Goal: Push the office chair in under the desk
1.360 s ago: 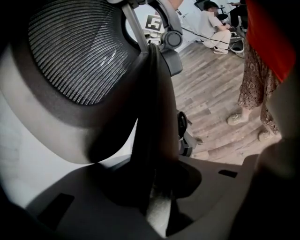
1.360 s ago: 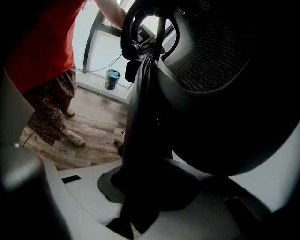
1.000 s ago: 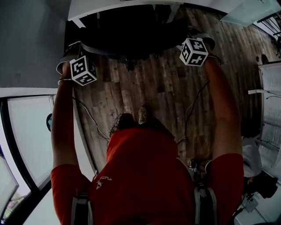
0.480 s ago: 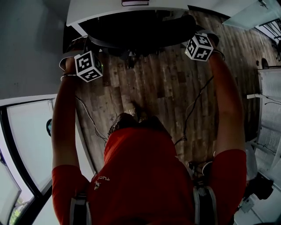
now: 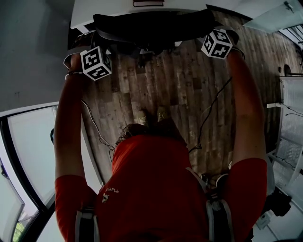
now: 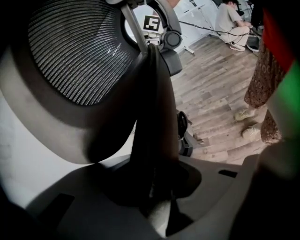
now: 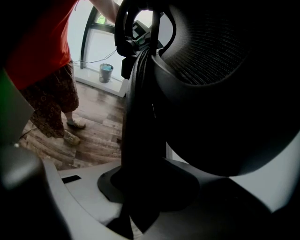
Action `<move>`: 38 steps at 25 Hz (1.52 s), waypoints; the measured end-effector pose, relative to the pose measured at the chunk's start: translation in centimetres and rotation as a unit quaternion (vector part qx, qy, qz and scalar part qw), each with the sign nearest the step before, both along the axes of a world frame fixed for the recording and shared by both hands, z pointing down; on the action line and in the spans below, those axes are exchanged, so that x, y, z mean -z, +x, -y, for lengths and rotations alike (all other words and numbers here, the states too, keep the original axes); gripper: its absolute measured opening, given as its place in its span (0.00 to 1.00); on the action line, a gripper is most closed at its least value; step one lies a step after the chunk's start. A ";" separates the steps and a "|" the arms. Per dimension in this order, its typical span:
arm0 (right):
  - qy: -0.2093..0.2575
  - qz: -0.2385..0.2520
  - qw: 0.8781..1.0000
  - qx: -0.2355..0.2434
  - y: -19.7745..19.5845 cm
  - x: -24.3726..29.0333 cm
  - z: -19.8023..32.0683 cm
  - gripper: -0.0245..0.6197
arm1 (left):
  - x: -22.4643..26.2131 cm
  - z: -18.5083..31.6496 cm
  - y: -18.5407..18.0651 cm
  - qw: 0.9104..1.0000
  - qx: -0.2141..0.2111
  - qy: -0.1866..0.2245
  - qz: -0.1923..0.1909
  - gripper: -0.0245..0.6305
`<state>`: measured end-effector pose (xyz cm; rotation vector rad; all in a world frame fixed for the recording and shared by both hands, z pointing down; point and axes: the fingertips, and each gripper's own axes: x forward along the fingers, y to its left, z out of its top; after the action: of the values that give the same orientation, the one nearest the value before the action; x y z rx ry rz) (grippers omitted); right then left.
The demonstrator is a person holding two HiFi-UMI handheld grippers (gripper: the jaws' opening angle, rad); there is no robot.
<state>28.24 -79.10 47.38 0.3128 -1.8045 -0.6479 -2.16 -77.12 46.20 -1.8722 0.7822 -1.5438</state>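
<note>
The left gripper [image 6: 157, 206] and the right gripper [image 7: 136, 206] are clamping the back edges of the black mesh office chair [image 5: 151, 28], which is seemingly sitting almost fully under the white flat desk [image 5: 104, 8] at the top of the frame, so little pushing is remaining

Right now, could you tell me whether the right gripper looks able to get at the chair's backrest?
Yes, it appears so: the right gripper is clamped on one edge of the backrest, with nothing in between.

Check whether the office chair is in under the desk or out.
Largely in: the head view shows the chair's backrest at the edge of the white desk, its seat hidden beneath.
</note>
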 end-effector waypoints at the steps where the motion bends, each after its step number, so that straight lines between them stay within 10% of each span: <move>1: -0.001 0.001 1.000 0.002 0.0 -0.1 0.5 0.24 | 0.0 0.4 0.0 1.000 0.002 0.000 0.001 0.22; 32: 0.005 0.005 0.999 0.034 -0.9 -1.2 10.0 0.25 | -0.6 9.6 -1.9 0.998 0.055 -0.014 0.020 0.22; 38: 0.004 0.002 1.000 0.019 -0.7 -1.2 9.9 0.33 | -0.6 9.1 -1.9 0.998 0.066 -0.009 0.017 0.35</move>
<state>27.55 -89.03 48.59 0.2863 -1.8167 -0.6811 -4.04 -86.26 46.82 -1.8340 0.8956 -1.6650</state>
